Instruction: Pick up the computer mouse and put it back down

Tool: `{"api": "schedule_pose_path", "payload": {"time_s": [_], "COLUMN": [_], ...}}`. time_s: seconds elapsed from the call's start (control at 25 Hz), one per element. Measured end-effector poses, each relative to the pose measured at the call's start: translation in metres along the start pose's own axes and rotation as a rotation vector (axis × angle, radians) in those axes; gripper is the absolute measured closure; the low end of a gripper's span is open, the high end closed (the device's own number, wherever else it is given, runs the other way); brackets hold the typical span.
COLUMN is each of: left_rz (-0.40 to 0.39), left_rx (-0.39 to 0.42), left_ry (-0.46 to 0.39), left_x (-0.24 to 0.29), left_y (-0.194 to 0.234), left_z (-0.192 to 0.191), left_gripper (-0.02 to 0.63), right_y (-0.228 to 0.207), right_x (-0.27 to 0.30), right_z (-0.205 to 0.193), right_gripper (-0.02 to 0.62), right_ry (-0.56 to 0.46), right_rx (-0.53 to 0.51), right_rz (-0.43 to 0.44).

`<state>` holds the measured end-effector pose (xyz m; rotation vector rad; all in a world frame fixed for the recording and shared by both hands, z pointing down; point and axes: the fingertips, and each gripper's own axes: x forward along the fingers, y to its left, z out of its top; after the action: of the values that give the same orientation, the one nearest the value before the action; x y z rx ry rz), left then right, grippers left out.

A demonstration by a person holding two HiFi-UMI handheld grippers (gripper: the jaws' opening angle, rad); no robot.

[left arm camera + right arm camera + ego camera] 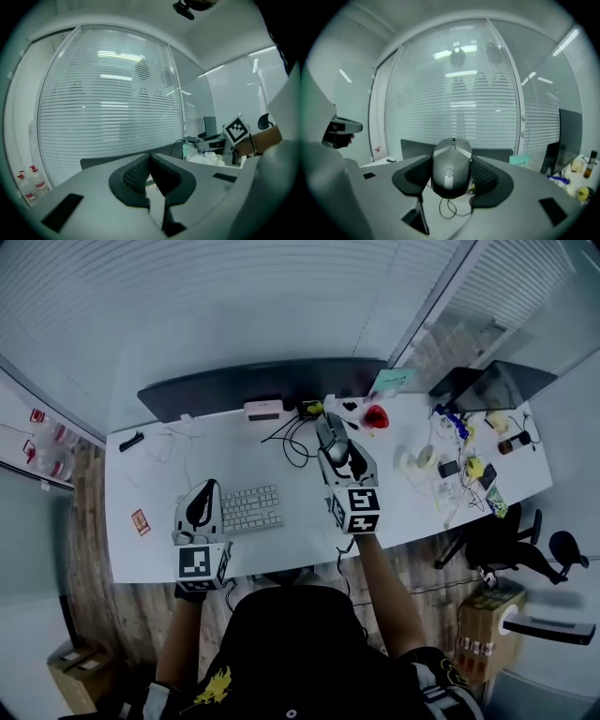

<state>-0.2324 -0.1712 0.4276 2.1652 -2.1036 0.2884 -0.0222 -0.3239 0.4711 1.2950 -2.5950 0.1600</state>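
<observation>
The computer mouse (451,166), dark grey with a lighter stripe and a small logo on its back, sits clamped between the right gripper's (336,448) jaws, tail toward the camera. Its cable (446,206) loops below. It appears lifted off the white desk (187,465), though its underside is hidden. The left gripper (200,501), beside the keyboard (251,507), has its jaws pressed together on nothing.
</observation>
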Motion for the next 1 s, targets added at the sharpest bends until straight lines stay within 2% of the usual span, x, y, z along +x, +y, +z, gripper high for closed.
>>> {"api": "schedule_pose_path", "payload": {"time_s": [0.12, 0.2, 0.36, 0.48, 1.0], "left_rz": [0.014, 0.024, 0.019, 0.000, -0.013], "left_rx": [0.044, 0.042, 0.049, 0.063, 0.069], "left_ry": [-0.069, -0.110, -0.174, -0.195, -0.198], "left_x": [0.001, 0.004, 0.008, 0.010, 0.015], "left_y": [0.008, 0.010, 0.006, -0.002, -0.009], "left_z": [0.042, 0.063, 0.093, 0.102, 0.106], "left_gripper": [0.592, 0.592, 0.593, 0.592, 0.592], "right_y": [-0.003, -0.002, 0.002, 0.003, -0.001], "right_x": [-0.016, -0.029, -0.052, -0.059, -0.065], "right_z": [0.079, 0.126, 0.188, 0.203, 0.200], "right_gripper": [0.318, 0.320, 0.327, 0.330, 0.331], "right_ry": [-0.153, -0.242, -0.364, -0.399, -0.400], "right_rx": [-0.038, -0.067, -0.084, -0.105, -0.098], "right_rz": [0.013, 0.023, 0.045, 0.040, 0.041]}}
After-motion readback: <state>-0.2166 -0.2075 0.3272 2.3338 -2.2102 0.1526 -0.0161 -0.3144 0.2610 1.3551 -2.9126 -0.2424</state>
